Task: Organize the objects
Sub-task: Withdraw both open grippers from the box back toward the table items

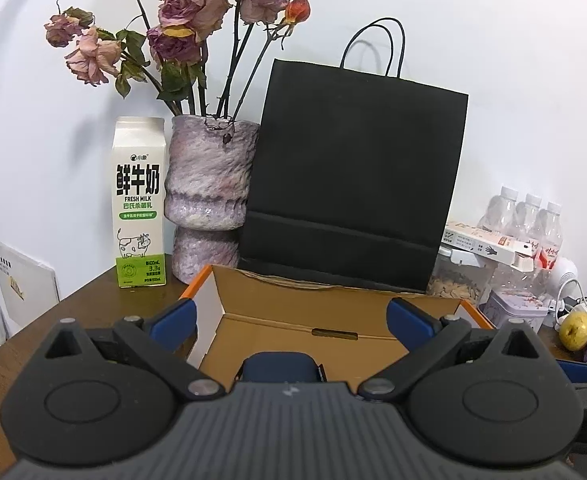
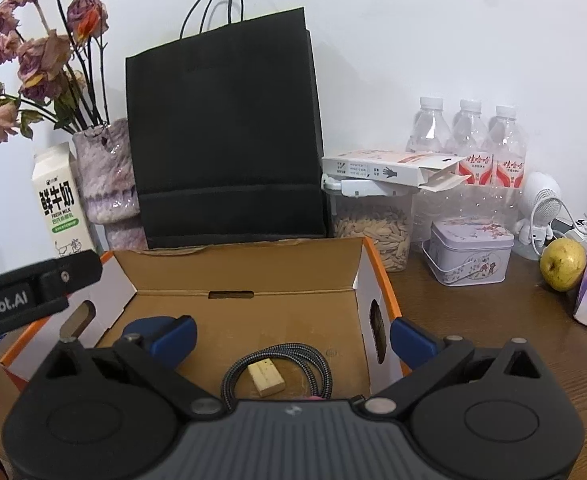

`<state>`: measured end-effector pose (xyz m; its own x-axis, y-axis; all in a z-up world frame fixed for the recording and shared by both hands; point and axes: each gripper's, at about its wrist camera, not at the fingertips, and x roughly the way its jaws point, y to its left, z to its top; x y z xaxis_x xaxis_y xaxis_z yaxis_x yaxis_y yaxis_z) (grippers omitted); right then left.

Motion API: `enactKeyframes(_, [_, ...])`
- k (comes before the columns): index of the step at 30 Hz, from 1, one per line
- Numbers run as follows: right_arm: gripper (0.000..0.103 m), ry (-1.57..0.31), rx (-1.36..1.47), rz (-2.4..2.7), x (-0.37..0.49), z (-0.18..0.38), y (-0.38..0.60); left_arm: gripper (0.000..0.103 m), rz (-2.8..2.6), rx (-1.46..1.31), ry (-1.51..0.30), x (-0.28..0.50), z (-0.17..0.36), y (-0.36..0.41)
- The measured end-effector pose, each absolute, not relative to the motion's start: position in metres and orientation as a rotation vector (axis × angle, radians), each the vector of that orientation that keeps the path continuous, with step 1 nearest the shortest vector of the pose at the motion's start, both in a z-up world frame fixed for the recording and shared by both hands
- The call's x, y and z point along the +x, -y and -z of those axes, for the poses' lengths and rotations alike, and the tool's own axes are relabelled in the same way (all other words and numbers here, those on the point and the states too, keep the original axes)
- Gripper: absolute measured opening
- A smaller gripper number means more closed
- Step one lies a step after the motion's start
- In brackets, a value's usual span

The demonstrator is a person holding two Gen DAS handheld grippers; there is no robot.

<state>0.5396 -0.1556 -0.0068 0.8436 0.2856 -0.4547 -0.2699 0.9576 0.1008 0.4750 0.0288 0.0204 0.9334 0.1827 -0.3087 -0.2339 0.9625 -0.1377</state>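
Both my claws are spread wide and hold nothing: the right gripper (image 2: 291, 332) sits low in its frame over the open cardboard box (image 2: 245, 270), the left gripper (image 1: 289, 314) low in its own view. Inside the box, at bottom centre just under the right claw, lie a coiled braided cable (image 2: 317, 364) and a small pale block (image 2: 266, 378). The loose pear (image 2: 562, 264) lies at mid right, nearer my right hand, I judge.

Dark wooden counter (image 2: 473, 312), open cardboard box (image 2: 249, 276) set on it, black paper bag (image 2: 225, 128) stood just behind the box, milk carton (image 1: 139, 204) and vase (image 1: 209, 196) placed left of the bag, seed jar (image 2: 373, 228), tin (image 2: 469, 256) and pear (image 2: 563, 264) seen to the bag's right.
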Motion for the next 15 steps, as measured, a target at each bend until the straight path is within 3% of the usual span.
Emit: enactKeyframes(15, [0.103,-0.451,0.015,-0.290,0.502,-0.015,0.172,0.103,-0.205,-0.219,-0.232,0.428,-0.028,-0.036])
